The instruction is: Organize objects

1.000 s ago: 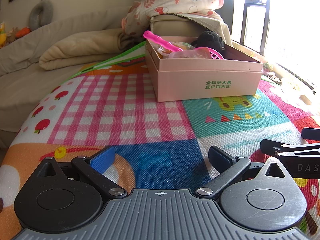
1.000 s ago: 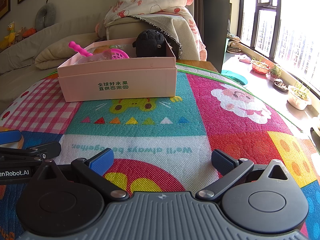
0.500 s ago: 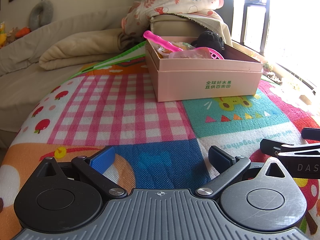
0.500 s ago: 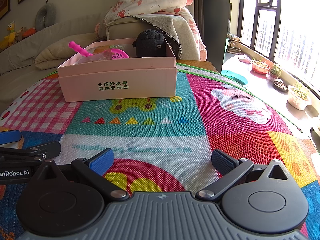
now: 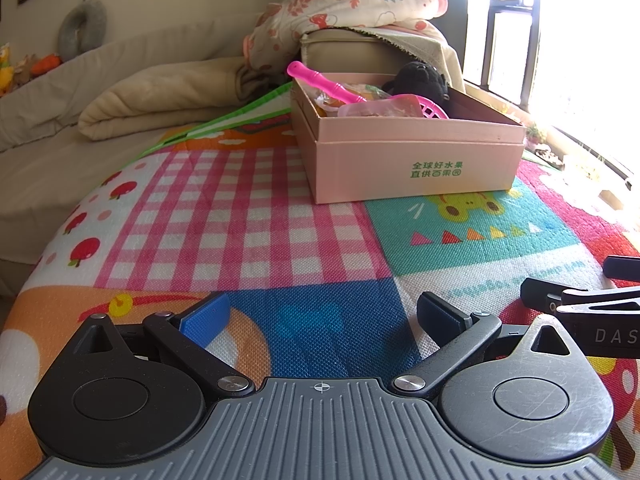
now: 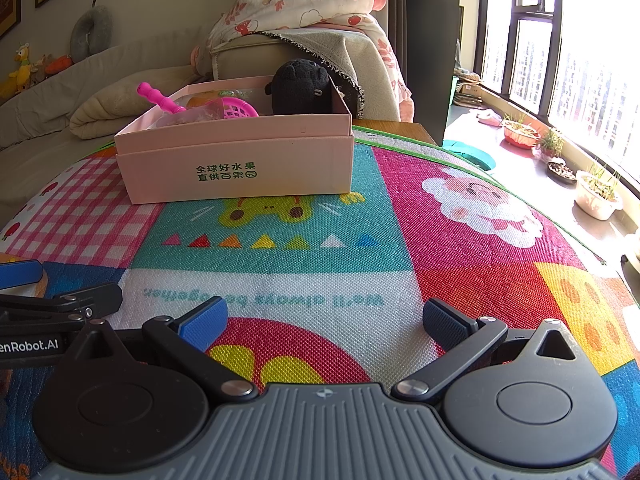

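Pink cardboard box [image 6: 240, 160] sits on the play mat [image 6: 460, 248], at about 11 o'clock from the right gripper [image 6: 323, 322] and about 1 o'clock from the left gripper [image 5: 322, 318], well ahead of both. Inside it lie a black plush toy [image 6: 300, 88] against the far right corner, a pink scoop with a mesh bowl [image 6: 236, 110] and some wrapped items that are too jumbled to tell apart.

Nothing has changed over the last second: the box, its contents and both tools are where they were, with no shift in either view. Both grippers rest low over the mat with their jaws spread wide and nothing between the blue pads [image 6: 204, 322]. Each tool shows at the edge of the other's view, so they lie side by side, near each other.

No loose object remains on the visible mat, so the sorting looks finished, or paused, judging from this stillness. Beyond the box stand a sofa [image 6: 248, 56] draped with a floral blanket [image 6: 304, 0].
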Demonstrator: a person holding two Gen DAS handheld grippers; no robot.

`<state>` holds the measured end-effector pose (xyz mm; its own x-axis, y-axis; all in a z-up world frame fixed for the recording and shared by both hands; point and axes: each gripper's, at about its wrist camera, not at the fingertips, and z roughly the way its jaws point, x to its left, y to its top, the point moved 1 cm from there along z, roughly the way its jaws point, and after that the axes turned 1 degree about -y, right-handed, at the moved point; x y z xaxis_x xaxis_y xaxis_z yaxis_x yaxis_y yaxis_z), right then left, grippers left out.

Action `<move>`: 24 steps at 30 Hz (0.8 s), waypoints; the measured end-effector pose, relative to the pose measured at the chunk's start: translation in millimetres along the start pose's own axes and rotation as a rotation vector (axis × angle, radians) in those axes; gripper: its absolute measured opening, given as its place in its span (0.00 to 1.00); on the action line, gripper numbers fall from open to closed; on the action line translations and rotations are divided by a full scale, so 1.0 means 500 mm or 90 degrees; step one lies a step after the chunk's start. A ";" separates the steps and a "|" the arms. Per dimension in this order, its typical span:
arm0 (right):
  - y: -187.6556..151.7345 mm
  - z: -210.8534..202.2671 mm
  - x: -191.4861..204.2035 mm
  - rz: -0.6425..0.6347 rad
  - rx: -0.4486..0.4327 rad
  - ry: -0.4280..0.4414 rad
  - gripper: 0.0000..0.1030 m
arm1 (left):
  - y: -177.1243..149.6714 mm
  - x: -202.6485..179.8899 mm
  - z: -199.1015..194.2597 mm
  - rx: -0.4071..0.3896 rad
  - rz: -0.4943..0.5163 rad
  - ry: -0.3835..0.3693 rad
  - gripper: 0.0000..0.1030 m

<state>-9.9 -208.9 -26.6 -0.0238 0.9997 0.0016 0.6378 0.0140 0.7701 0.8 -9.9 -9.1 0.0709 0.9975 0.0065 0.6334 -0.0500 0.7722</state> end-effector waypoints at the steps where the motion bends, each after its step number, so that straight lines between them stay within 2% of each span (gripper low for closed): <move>1: 0.000 0.000 0.000 0.000 0.000 0.000 1.00 | 0.000 0.000 0.000 0.000 -0.001 0.000 1.00; 24: 0.000 0.000 0.000 0.000 0.000 0.000 1.00 | -0.001 0.000 0.002 0.001 -0.001 -0.001 1.00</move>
<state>-10.0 -208.9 -26.8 -0.0239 0.9997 0.0010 0.6379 0.0145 0.7700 1.4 -9.8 -10.0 0.0702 0.9975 0.0040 0.6347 -0.0477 0.7713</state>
